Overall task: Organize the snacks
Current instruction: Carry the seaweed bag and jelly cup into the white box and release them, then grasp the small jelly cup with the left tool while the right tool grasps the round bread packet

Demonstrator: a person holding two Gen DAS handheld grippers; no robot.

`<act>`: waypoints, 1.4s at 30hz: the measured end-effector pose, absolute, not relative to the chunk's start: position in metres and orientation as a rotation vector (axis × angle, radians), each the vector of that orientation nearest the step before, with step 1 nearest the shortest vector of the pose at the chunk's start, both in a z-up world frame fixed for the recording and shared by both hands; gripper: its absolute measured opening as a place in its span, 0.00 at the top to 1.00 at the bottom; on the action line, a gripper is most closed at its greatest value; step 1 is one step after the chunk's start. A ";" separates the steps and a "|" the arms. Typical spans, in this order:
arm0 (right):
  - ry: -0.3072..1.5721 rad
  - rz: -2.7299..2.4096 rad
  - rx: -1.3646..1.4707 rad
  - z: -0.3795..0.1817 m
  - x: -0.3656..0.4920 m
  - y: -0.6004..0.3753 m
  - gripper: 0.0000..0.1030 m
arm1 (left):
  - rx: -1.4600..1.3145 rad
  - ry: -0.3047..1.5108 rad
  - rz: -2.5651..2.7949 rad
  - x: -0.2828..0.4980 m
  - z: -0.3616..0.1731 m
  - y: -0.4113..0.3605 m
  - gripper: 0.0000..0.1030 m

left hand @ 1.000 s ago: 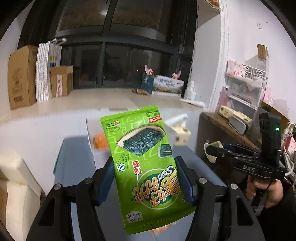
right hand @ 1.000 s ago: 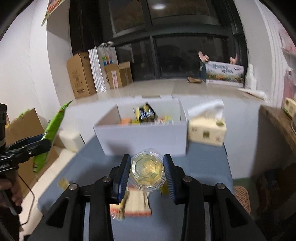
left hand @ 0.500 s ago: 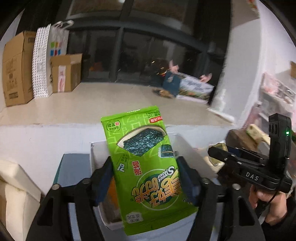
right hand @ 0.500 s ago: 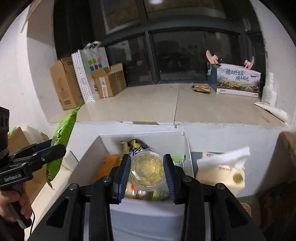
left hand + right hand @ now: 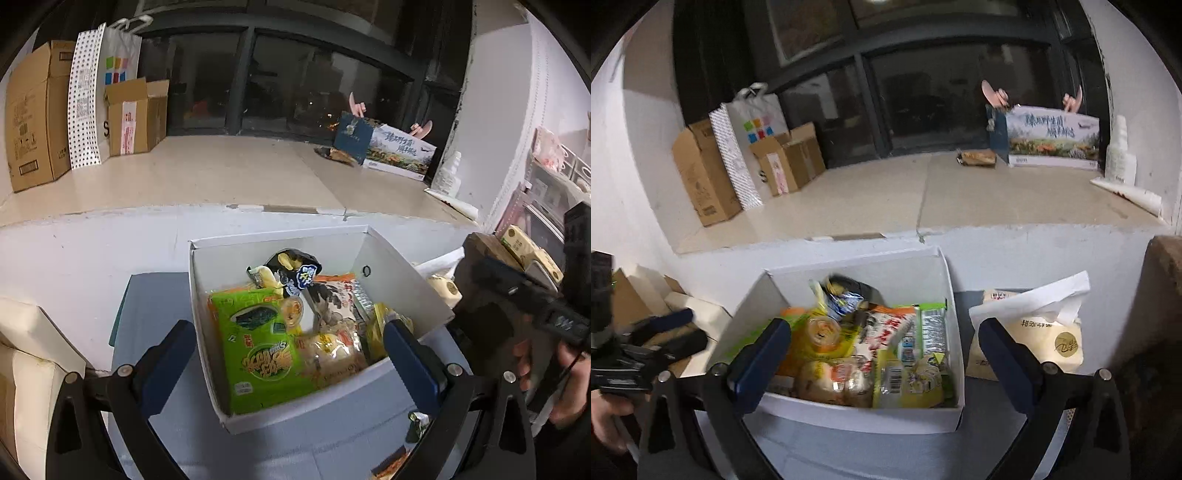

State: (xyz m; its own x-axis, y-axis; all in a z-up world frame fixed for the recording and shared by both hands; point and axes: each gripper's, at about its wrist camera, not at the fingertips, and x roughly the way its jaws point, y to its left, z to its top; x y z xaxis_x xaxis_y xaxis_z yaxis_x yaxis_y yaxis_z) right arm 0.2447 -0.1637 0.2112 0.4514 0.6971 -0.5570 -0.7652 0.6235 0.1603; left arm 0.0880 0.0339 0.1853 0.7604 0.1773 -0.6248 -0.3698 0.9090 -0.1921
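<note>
Left wrist view
Left gripper (image 5: 288,354): jaws spread wide, having just opened; nothing clamped.
Seaweed pack (image 5: 258,347): green, lying flat in the white box (image 5: 332,406), below and between the spread fingers, touching neither.
Box: on a grey table (image 5: 155,295), full of snacks.
Right gripper (image 5: 517,291): at the frame's right edge, blurred, a hand (image 5: 543,373) around its grip.

Right wrist view
Right gripper (image 5: 882,360): jaws just opened wide, holding nothing.
Jelly cup (image 5: 823,334): clear, lying among snacks in the box (image 5: 849,419), just beside the left finger.
Tissue pack (image 5: 1034,328): right of the box.
Left gripper (image 5: 665,332): blurred, at the left edge.
</note>
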 end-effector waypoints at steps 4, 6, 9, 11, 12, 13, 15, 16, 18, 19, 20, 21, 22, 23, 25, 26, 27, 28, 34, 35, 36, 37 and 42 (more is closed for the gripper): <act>0.539 0.957 -0.098 0.235 0.210 -0.188 0.00 | -0.304 0.570 0.281 0.051 0.202 0.018 0.00; 0.495 0.987 -0.101 0.244 0.188 -0.202 0.00 | -0.310 0.535 0.266 0.025 0.211 0.009 0.00; 0.407 1.023 -0.113 0.255 0.149 -0.228 0.00 | -0.301 0.497 0.236 -0.012 0.218 -0.007 0.00; 0.352 1.048 -0.104 0.259 0.122 -0.246 0.00 | -0.291 0.484 0.232 -0.032 0.220 -0.017 0.00; 0.334 1.058 -0.100 0.260 0.110 -0.254 0.00 | -0.290 0.485 0.224 -0.043 0.218 -0.024 0.00; 0.316 1.059 -0.090 0.259 0.098 -0.262 0.00 | -0.294 0.485 0.219 -0.049 0.217 -0.026 0.00; 0.292 1.062 -0.075 0.255 0.076 -0.277 0.00 | -0.317 0.491 0.210 -0.066 0.211 -0.035 0.00; 0.289 1.062 -0.071 0.253 0.069 -0.281 0.00 | -0.334 0.492 0.203 -0.074 0.208 -0.039 0.00; 0.299 1.065 -0.073 0.242 0.057 -0.286 0.00 | -0.363 0.516 0.201 -0.088 0.198 -0.048 0.00; 0.322 1.066 -0.075 0.235 0.052 -0.288 0.00 | -0.374 0.528 0.195 -0.093 0.193 -0.054 0.00; 0.351 1.061 -0.081 0.227 0.049 -0.289 0.00 | -0.379 0.536 0.195 -0.099 0.187 -0.060 0.00; 0.379 1.058 -0.090 0.219 0.044 -0.290 0.00 | -0.380 0.547 0.199 -0.104 0.181 -0.067 0.00; 0.396 1.051 -0.091 0.214 0.040 -0.292 0.00 | -0.379 0.562 0.197 -0.107 0.177 -0.072 0.00; 0.413 1.040 -0.096 0.208 0.036 -0.294 0.00 | -0.375 0.588 0.186 -0.108 0.170 -0.079 0.00; 0.414 1.006 -0.106 0.198 0.023 -0.300 0.00 | -0.381 0.625 0.178 -0.111 0.157 -0.090 0.00; 0.412 1.005 -0.105 0.194 0.018 -0.303 0.00 | -0.385 0.632 0.170 -0.112 0.154 -0.093 0.00; 0.414 1.016 -0.102 0.191 0.013 -0.306 0.00 | -0.391 0.641 0.158 -0.113 0.150 -0.096 0.00; 0.425 1.027 -0.112 0.187 0.008 -0.307 0.00 | -0.392 0.649 0.155 -0.113 0.147 -0.099 0.00; 0.410 0.995 -0.106 0.185 0.006 -0.317 0.00 | -0.399 0.676 0.179 -0.118 0.135 -0.096 0.00; 0.414 0.988 -0.100 0.185 0.007 -0.318 0.00 | -0.405 0.683 0.188 -0.119 0.132 -0.094 0.00; 0.426 0.985 -0.099 0.184 0.008 -0.318 0.00 | -0.417 0.690 0.203 -0.119 0.129 -0.091 0.00; 0.429 0.985 -0.099 0.183 0.009 -0.319 0.00 | -0.425 0.693 0.205 -0.119 0.128 -0.088 0.00; 0.446 0.977 -0.088 0.180 0.011 -0.319 0.00 | -0.423 0.700 0.214 -0.125 0.124 -0.083 0.00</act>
